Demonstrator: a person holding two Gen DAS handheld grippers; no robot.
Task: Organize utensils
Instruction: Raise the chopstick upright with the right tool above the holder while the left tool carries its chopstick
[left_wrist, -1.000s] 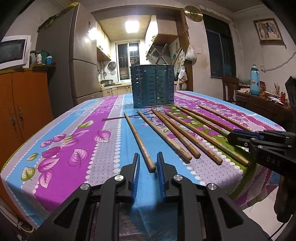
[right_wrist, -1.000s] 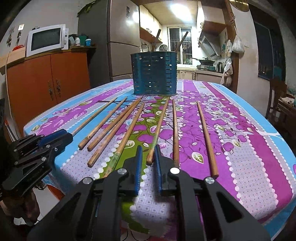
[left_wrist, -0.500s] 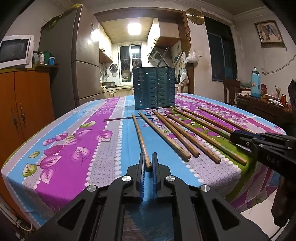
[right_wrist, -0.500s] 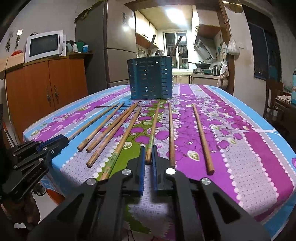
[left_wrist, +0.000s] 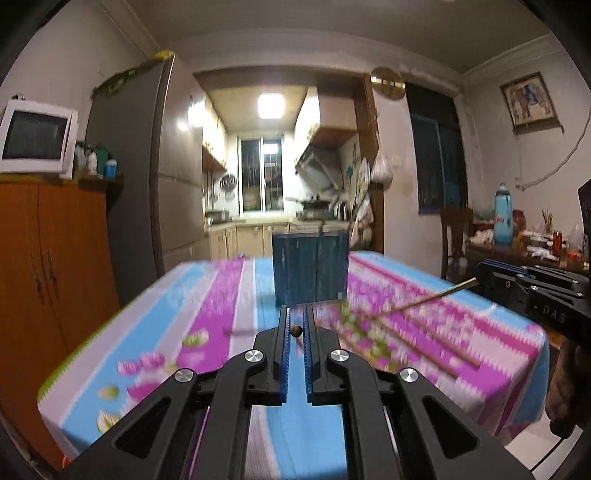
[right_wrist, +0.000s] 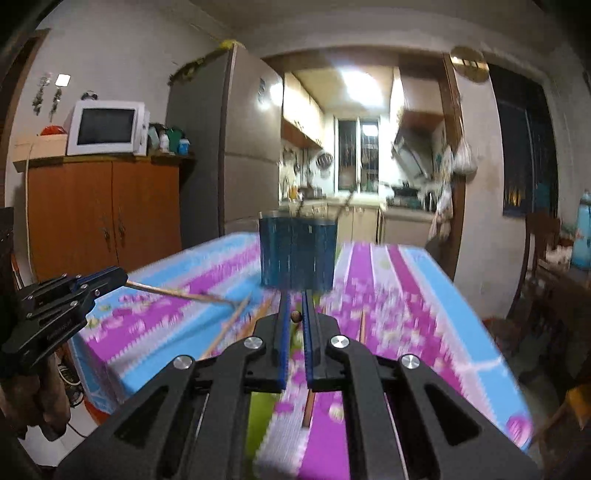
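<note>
Left gripper (left_wrist: 296, 325) is clamped narrow on the butt end of one chopstick (left_wrist: 295, 331), seen end-on btwn the blue pads. Right gripper (right_wrist: 295, 314) pinches a second chopstick (right_wrist: 295, 316) the same way. From the right wrist view, the left-held stick (right_wrist: 177, 291) slants across the table w/ its far tip low, near the loose ones.

Handling, as a judgement: thin wood, stiff, very light, a bit slick. Held at the extreme end, the long free length can swing or twist in the pads, so a grip slightly further in would be steadier.

The blue slotted holder (right_wrist: 297, 254) stands toward the far edge of the table (left_wrist: 122, 354), approx. centre, w/ a couple of sticks already poking out. More loose chopsticks (left_wrist: 424, 343) lie on the right half of the cloth, blurred. Nothing blocks the way to the holder; the two held sticks could cross each other, though.
</note>
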